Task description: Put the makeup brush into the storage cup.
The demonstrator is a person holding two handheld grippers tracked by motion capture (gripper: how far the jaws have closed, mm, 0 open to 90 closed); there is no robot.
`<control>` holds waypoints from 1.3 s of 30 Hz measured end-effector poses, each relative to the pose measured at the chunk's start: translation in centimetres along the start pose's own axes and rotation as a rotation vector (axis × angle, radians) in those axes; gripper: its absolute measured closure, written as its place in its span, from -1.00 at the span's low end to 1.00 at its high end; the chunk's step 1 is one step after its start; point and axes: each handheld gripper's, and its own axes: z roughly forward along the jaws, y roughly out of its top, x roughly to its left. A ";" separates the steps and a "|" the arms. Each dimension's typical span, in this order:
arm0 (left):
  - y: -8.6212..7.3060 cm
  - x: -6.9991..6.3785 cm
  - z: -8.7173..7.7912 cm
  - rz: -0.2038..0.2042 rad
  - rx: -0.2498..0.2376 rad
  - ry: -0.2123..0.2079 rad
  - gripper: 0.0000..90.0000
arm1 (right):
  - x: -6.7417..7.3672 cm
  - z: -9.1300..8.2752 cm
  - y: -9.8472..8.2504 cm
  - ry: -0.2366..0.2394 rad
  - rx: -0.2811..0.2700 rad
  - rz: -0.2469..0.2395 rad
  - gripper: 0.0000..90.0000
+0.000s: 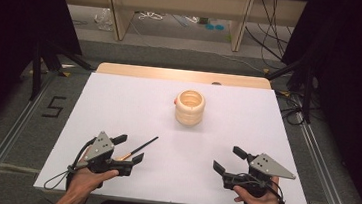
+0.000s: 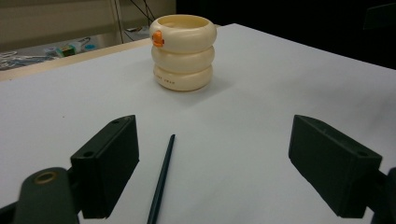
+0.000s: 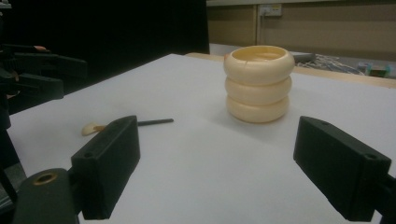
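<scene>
Left gripper [image 1: 130,149]: jaws spread wide, nothing pinched. Seen in the left gripper view, the thin dark paintbrush with a pale bristle tip [image 2: 161,181] lies on the white surface [image 1: 118,106] between the two black jaws, nearer the left one, untouched by either. In the high view the brush [image 1: 138,149] is laid slantwise, dark handle pointing up and away, pale end tucked close to the gripper body.

Right gripper [image 1: 227,160]: jaws also spread wide, empty, held low over the surface, well apart from the brush and from the cream ribbed holder shaped like three stacked rings [image 1: 189,107]. The holder stands upright near the middle of the surface, beyond both grippers, open at the top, with a small orange tab [image 2: 158,38] at the rim.

Step judged: approach to the brush, grasp not yet made. Next move judged to call for the left jaws to be lowered around the handle and closed on it; a thin, flat-lying handle may roll or slip, so a centred pinch is needed. Delivery into the holder is likely to follow.

Hard to make out: the holder's inside is not visible, small print on its lowest ring is unreadable, the brush's lower end is cut off at the frame edge in the left gripper view, and the pale tip [image 3: 91,128] is partly hidden behind a jaw in the right gripper view.
</scene>
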 end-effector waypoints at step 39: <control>2.2 1.9 2.0 0.102 0.278 -0.056 -0.63 | -0.1 0.2 -0.2 0.011 0.045 0.000 -0.65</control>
